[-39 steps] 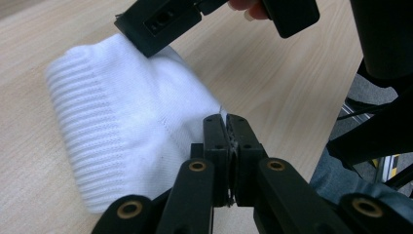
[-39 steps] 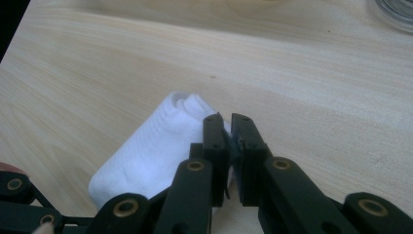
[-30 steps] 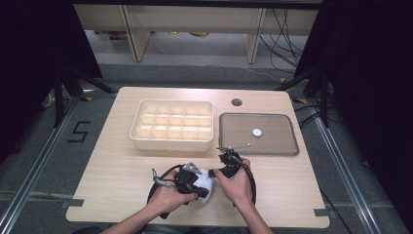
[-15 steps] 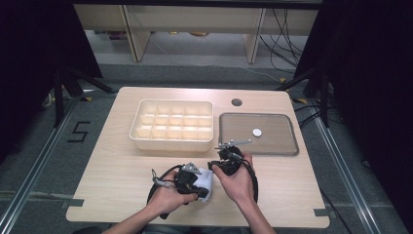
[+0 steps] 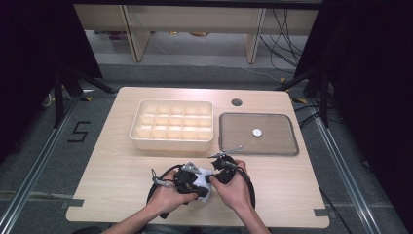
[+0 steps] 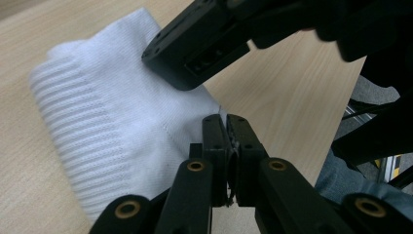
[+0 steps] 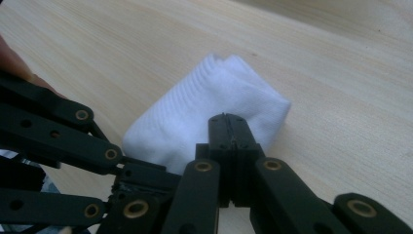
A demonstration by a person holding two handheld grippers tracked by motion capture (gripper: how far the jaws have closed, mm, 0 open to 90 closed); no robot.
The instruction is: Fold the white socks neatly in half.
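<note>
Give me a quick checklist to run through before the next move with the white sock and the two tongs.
1. Left tongs shut at the edge of the white sock: ok on shut; whether cloth is pinched, cannot tell.
2. Right tongs shut, tips in front of the sock: ok on shut, they have just been closing; grip on cloth, cannot tell.
3. Sock lies folded on the table, near the front edge: ok.
4. Divided box stands apart behind the hands, compartments look bare: ok.
5. Tray holds one small white disc, away from the work: ok.
</note>
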